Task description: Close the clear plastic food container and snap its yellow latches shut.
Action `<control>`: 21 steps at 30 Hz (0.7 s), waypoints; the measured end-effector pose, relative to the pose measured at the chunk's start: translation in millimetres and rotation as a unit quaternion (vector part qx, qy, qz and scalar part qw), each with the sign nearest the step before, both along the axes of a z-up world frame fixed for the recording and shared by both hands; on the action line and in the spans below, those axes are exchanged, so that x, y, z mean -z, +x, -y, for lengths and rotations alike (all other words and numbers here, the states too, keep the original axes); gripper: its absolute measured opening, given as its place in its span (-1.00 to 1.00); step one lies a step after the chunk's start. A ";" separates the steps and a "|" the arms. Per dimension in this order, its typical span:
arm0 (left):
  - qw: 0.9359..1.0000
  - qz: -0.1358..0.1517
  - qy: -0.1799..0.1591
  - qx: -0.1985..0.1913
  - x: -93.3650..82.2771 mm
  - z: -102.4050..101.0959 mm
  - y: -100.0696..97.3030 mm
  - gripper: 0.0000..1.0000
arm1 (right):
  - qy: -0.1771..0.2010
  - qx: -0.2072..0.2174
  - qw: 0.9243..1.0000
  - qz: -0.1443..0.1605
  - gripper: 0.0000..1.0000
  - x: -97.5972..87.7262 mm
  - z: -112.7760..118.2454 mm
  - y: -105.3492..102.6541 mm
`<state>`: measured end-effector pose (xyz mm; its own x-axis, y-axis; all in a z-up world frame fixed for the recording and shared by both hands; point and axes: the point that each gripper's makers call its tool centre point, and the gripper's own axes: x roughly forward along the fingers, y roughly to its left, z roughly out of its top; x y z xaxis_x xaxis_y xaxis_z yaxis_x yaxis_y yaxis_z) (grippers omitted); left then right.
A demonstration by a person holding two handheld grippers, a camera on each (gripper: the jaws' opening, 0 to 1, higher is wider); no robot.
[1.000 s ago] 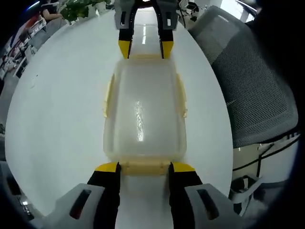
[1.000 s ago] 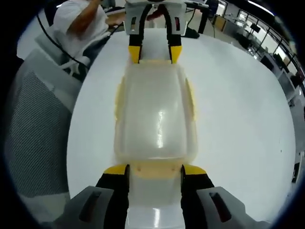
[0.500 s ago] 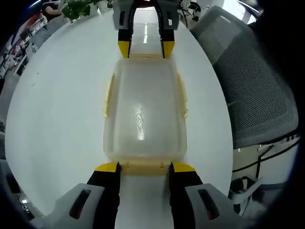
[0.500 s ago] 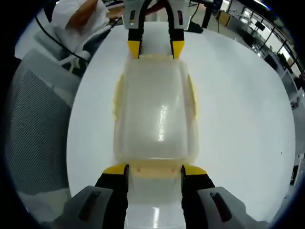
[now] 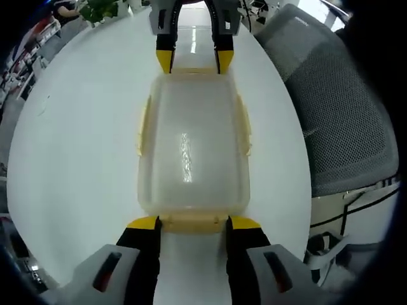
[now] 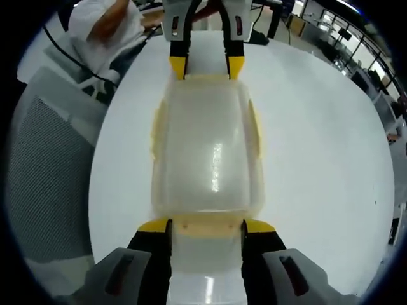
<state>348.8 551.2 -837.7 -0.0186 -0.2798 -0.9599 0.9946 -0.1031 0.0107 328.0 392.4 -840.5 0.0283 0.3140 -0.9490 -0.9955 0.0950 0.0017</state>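
The lid is set on the container (image 5: 191,149). Each end latch is straddled by an open, empty gripper (image 5: 193,223) (image 6: 206,227); the latches look unsnapped.

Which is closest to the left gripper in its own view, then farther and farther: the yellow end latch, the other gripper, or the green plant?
1. Yellow end latch, right between the left gripper tips.
2. Right gripper, at the container's far end.
3. Green plant, beyond the table's far edge, upper left.

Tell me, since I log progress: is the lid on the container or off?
On. The clear lid covers the container on the white table. Whether its yellow latches are snapped, cannot tell.
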 end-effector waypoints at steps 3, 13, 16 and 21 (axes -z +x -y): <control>1.000 0.000 -0.003 0.002 -0.6 0.6 -0.2 -0.22 | 0.000 0.002 1.000 0.004 -0.21 -0.2 0.0 2.7; 1.000 0.000 0.006 -0.005 -0.5 1.1 -0.5 -0.24 | -0.011 0.007 1.000 -0.001 -0.24 0.0 0.3 1.0; 1.000 0.002 -0.003 -0.009 -2.1 -0.1 -0.9 -0.24 | -0.006 0.005 1.000 -0.002 -0.24 -0.1 0.9 1.5; 1.000 0.001 0.012 -0.011 -8.7 -1.2 -7.8 -0.24 | -0.007 -0.006 1.000 -0.001 -0.24 -0.7 -1.6 -3.8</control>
<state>341.0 552.4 -828.9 -0.0103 -0.2564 -0.9665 0.9965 -0.0824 0.0112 324.2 394.0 -839.8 0.0234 0.3019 -0.9531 -0.9965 0.0834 0.0019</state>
